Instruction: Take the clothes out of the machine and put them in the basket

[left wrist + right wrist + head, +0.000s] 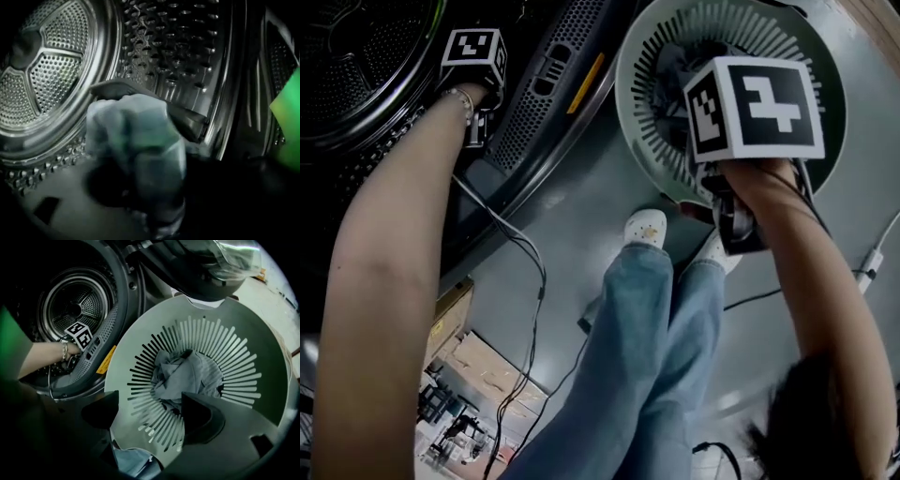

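Where the head view looks down: smooth grey floor [581, 216], lit with a dull sheen.

Room and fixtures:
- Front-loading machine [534, 112], dark casing, door swung open. It stands at the person's left.
- Perforated steel drum [47, 70], with a raised lifter rib [185, 119] on its wall.
- Round pale-grey laundry basket [637, 103] with slotted walls, on the floor just beside the machine's opening.
- Black cables [530, 272], trailing across the floor.
- Cardboard boxes [478, 361], low in the head view.
- The person's legs in blue jeans [647, 356] and white shoes [644, 228], between machine and basket.

Task items:
- Grey-blue clothes [185, 373], crumpled at the bottom of the basket.
- One pale bluish cloth [136, 136], inside the drum.

Tools:
- Left gripper [140, 192], reached into the drum and pointing steeply down. One jaw shows as a dark shape set out to the side, and the other is lost in shadow. The pale cloth fills the space before and between them. Whether the pads press on it cannot be told, as the view is dark and blurred.
- Right gripper [150, 404], held above the basket's mouth. Its jaws stand wide apart with nothing held, clear of the clothes below.
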A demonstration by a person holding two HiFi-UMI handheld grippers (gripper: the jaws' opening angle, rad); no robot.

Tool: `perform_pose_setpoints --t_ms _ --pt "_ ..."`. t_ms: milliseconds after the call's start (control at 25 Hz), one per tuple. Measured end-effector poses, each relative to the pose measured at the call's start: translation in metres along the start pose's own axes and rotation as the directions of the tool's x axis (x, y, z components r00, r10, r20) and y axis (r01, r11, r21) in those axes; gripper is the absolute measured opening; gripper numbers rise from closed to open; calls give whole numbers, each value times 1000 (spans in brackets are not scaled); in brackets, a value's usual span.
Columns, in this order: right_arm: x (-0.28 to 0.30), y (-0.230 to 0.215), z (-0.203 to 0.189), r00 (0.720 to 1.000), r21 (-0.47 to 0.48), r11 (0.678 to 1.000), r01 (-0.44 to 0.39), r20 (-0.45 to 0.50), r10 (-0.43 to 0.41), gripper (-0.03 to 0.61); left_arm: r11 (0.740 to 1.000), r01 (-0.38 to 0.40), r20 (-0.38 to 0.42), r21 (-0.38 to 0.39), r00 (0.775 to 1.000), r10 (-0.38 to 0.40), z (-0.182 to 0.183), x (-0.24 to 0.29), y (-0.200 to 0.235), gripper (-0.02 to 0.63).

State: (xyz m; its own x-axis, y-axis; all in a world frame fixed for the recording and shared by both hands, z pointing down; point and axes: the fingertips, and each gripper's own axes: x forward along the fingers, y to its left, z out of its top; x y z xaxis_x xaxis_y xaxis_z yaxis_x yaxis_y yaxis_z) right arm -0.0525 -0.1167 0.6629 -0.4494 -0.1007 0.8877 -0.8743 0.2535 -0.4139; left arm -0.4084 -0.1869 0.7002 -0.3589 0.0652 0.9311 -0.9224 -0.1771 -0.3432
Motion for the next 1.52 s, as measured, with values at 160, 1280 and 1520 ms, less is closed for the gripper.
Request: perform_pose_setpoints --t_ms 160,1280,1520 --pt "-13 2 1 1000 51 999 -11 20 10 416 993 -87 20 75 996 85 1 -10 0 147" --pt "-162 -31 -22 988 154 981 117 79 -130 416 999 36 510 -19 860 -22 16 -241 -155 132" --pt "-188 -49 -30 982 243 961 130 101 -158 416 931 352 604 100 722 -338 7 -295 -231 132"
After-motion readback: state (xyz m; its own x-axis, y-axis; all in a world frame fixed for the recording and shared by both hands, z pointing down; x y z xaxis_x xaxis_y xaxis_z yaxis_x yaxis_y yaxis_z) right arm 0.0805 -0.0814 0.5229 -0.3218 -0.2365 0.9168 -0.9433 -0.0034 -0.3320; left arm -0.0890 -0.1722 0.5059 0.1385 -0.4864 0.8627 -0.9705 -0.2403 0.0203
